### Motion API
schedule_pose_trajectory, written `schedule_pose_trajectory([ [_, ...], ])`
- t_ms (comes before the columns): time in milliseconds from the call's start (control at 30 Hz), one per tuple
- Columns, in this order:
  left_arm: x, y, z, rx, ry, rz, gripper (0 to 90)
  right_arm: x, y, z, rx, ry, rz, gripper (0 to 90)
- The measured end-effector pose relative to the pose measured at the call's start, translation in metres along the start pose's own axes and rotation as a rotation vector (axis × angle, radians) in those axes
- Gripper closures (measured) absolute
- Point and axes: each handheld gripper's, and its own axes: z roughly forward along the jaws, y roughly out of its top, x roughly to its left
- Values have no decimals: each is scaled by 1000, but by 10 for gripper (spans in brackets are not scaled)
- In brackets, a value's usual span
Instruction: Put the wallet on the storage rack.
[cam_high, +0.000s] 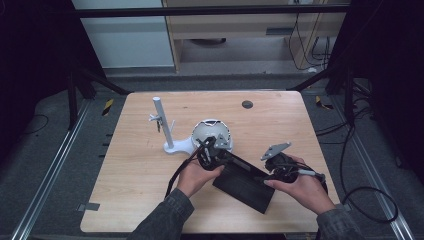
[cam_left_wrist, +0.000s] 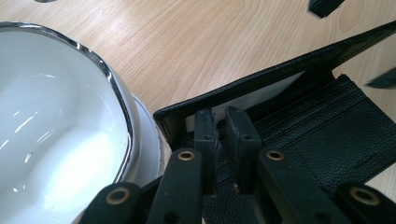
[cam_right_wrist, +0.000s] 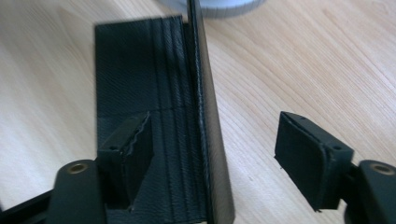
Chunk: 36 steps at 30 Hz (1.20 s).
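High view shows a black leather wallet (cam_high: 245, 183) lying open on the light wooden table (cam_high: 150, 190), just in front of a white bowl with a chrome rim (cam_high: 212, 132) and a white plastic stand with a post (cam_high: 167, 131). The left gripper (cam_high: 209, 152) has its jaws clenched on something pale, seemingly a white card or slip (cam_left_wrist: 261, 95), at the wallet's raised flap, right beside the bowl. The right gripper (cam_high: 277, 167) has its jaws released, spread either side of the upright flap (cam_right_wrist: 208, 116), one jaw over the inner panel and the other over bare table, gripping nothing. The step in hand looks like drawing the pale slip from the wallet's pocket. Next, the right jaws probably need to close on the flap to steady it while the left pulls along the pocket's line, clear of the bowl.
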Motion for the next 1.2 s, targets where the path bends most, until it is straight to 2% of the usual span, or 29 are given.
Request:
schedule_pose_trajectory([
  [100,1,0,1,-1,-3,-3,833,-1,5,6,36,-11,-24,352],
  [300,-1,-1,0,-2,-5,-2,828,-1,11,15,78,5,-45,414],
  [633,-1,-1,1,4,-11,-7,820,2,11,22,98,8,-48,490],
  [733,-2,-1,1,0,-11,-14,803,1,10,24,106,3,-65,537],
  [800,-4,-2,-1,-12,-7,-28,751,3,10,27,120,-6,-85,569],
  [867,-6,-3,-5,-17,-5,-24,736,5,10,29,133,-14,-97,602],
  [1000,-10,-9,-19,-28,10,-31,625,7,7,32,123,-26,-132,813],
  [1067,-11,-11,-28,-44,19,-32,516,8,5,29,104,-36,-145,844],
  [1100,-12,-12,-30,-49,21,-33,407,9,3,26,98,-34,-151,846],
  [1133,-12,-12,-35,-59,25,-33,407,9,3,26,98,-34,-151,846],
  [1200,-14,-15,-45,-91,13,-29,286,9,-3,18,74,-39,-166,847],
])
